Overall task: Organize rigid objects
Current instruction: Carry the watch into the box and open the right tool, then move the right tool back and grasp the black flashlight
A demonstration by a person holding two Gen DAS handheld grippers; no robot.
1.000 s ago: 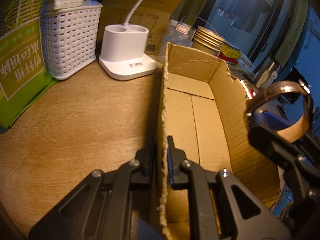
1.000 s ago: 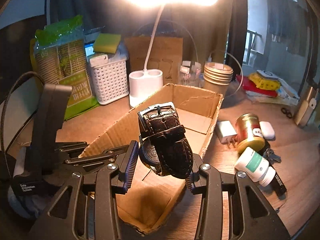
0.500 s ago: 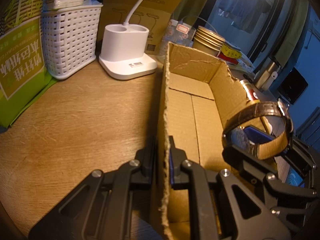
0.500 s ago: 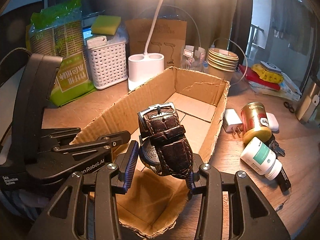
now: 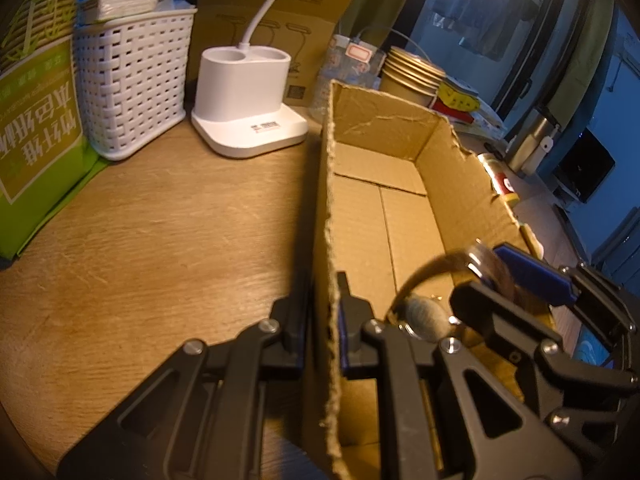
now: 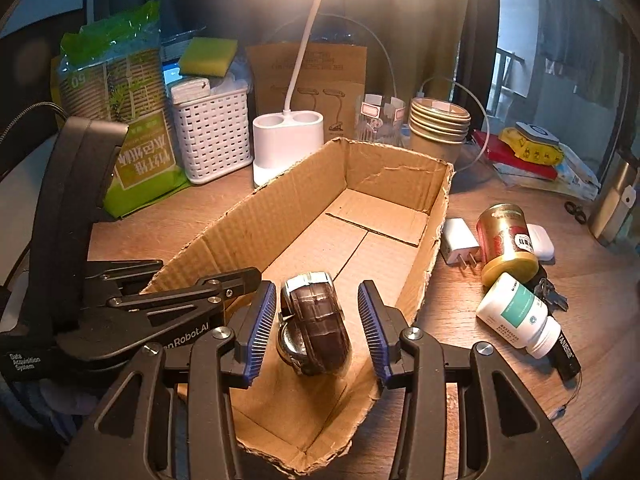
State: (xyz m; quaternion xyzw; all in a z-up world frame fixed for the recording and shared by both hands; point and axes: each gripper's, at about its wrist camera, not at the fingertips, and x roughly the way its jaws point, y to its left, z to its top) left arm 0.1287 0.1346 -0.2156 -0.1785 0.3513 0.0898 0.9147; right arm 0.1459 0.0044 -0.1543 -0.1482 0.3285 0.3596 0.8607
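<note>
An open cardboard box (image 6: 280,216) lies lengthwise on the wooden table. My left gripper (image 5: 324,320) is shut on the box's left wall (image 5: 326,208) near its front end; it also shows in the right wrist view (image 6: 236,280). A brown leather-strap watch (image 6: 316,324) with a metal case sits low inside the box's front end, between the blue pads of my right gripper (image 6: 318,328). A narrow gap shows on each side of it, so the pads do not press it. From the left wrist view the watch (image 5: 424,312) sits just behind the right gripper's near finger (image 5: 484,304).
Right of the box lie a white charger (image 6: 460,246), a gold can (image 6: 506,240), a white pill bottle (image 6: 516,316) and keys (image 6: 550,292). Behind stand a white basket (image 6: 212,132), a lamp base (image 6: 286,140), stacked paper cups (image 6: 438,124) and a green pack (image 6: 136,152).
The right gripper has come down into the box's front end with the watch. The watch now sits lower and smaller between the pads, loose from them. The left gripper kept its hold.
</note>
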